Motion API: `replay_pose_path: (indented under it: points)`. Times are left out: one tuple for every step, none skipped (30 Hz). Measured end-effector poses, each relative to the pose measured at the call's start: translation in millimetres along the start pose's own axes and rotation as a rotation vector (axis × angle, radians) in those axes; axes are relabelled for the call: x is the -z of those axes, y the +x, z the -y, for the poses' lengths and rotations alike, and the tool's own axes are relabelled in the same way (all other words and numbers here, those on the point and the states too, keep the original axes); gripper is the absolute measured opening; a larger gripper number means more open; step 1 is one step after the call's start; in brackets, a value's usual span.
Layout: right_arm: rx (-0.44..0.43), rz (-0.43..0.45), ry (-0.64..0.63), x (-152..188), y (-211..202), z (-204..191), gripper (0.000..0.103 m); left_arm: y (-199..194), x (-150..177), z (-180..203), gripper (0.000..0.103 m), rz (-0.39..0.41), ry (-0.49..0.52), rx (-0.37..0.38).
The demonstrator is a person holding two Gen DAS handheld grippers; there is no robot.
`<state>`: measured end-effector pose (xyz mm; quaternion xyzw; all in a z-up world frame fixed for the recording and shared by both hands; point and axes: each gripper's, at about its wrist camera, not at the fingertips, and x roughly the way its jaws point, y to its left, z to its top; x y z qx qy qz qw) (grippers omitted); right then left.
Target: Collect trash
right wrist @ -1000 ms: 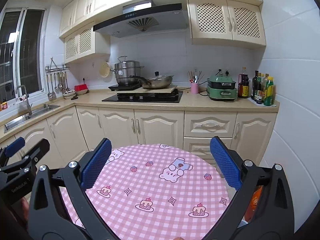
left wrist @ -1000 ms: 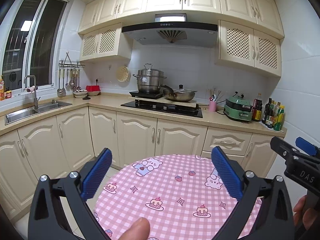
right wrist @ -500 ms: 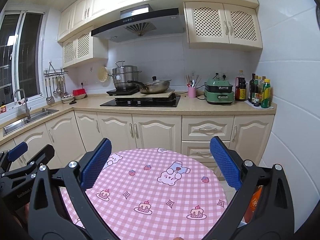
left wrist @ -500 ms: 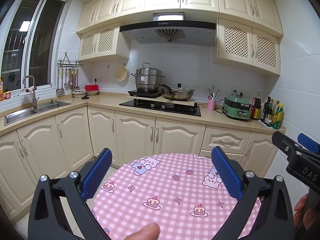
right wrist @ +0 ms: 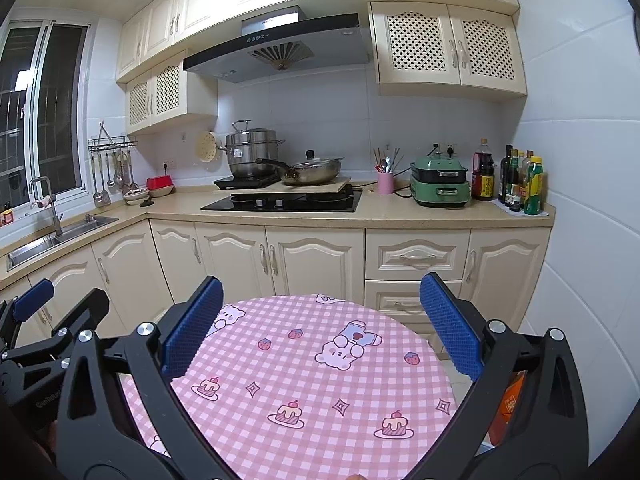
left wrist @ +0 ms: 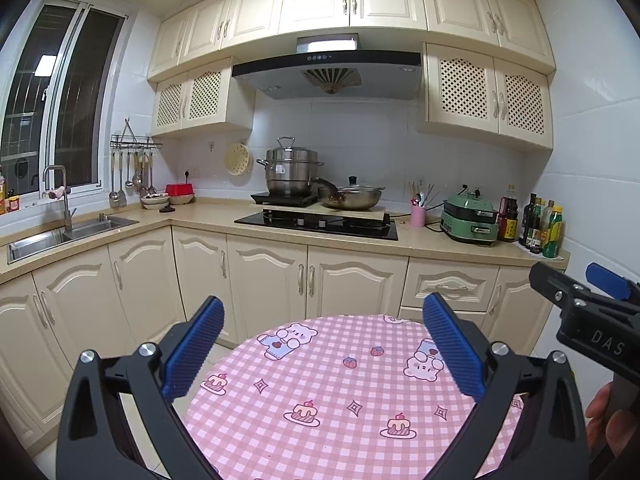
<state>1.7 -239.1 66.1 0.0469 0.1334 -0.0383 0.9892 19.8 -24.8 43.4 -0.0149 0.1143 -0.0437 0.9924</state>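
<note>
both grippers, left [left wrist: 323, 344] and right [right wrist: 319, 326], hang with ribbed blue pads spread wide and empty above a round table [right wrist: 312, 380] in pink gingham cloth; no trash can be made out; behind, cream cabinets [right wrist: 316, 260], steel pots [right wrist: 252, 152]

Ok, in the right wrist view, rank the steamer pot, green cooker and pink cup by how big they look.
1. Steamer pot and green cooker: look alike, too close to rank.
2. Pink cup: clearly smallest.
</note>
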Motion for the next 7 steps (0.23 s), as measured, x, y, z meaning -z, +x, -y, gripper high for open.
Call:
replay_pose_path:
  points:
    - [-0.002,-0.002,0.002,0.0,0.5,1.0,0.097,0.8,0.0,1.0,0.098,0.0,0.005,-0.003]
    - [-0.002,-0.001,0.004,0.0,0.5,1.0,0.097,-0.3,0.5,1.2,0.098,0.0,0.007,-0.01]
    - [-0.001,-0.002,0.005,0.5,1.2,2.3,0.097,0.0,0.5,1.8,0.098,-0.002,0.01,-0.018]
    - [-0.003,-0.002,0.005,0.4,1.2,2.4,0.097,-0.1,0.0,2.4,0.098,-0.004,0.011,-0.02]
    - [-0.003,-0.001,0.005,0.4,1.2,2.4,0.097,0.2,-0.1,2.4,0.098,-0.006,0.009,-0.018]
    - [-0.002,-0.001,0.006,0.4,1.2,2.4,0.097,0.8,-0.4,2.4,0.098,-0.008,0.007,-0.017]
    - [-0.003,-0.002,0.007,0.4,1.3,2.5,0.097,1.1,-0.5,2.2,0.098,-0.01,0.004,-0.018]
